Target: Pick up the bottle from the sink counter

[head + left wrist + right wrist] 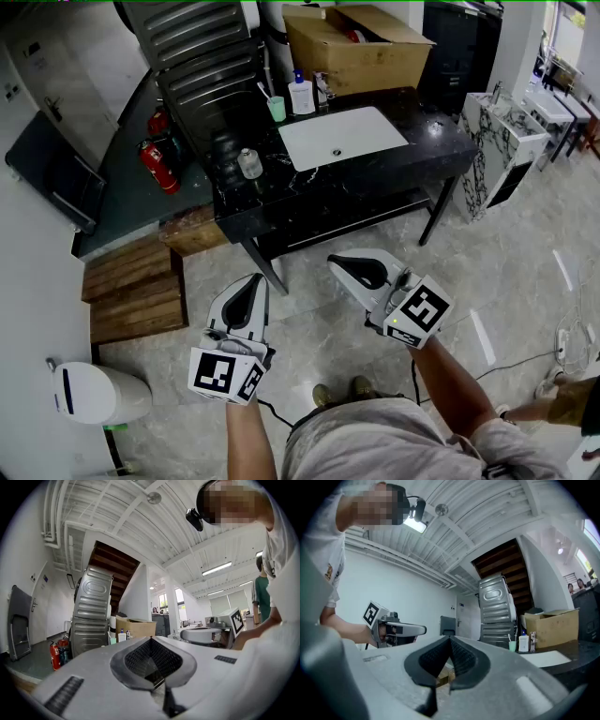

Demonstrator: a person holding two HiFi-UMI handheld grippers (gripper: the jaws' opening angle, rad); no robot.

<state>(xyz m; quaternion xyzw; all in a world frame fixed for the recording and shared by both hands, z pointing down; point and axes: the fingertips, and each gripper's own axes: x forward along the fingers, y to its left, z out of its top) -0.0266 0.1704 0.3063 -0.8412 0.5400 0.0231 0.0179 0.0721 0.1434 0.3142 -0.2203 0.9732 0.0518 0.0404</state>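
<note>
Pale floor point(525, 281) fills the room. At 12 o'clock stands a black counter point(375, 178) with a white sink point(342, 136) and a cardboard box point(361, 47) behind it. The bottle point(301, 94) stands upright at the sink's 11 o'clock, with a cup point(276, 108) just beside it. At 6 o'clock, the left gripper point(257, 279) and right gripper point(336, 263) are closed and empty.

Black marbled counter point(375, 183), white sink point(342, 136), red extinguisher point(159, 167)
</note>
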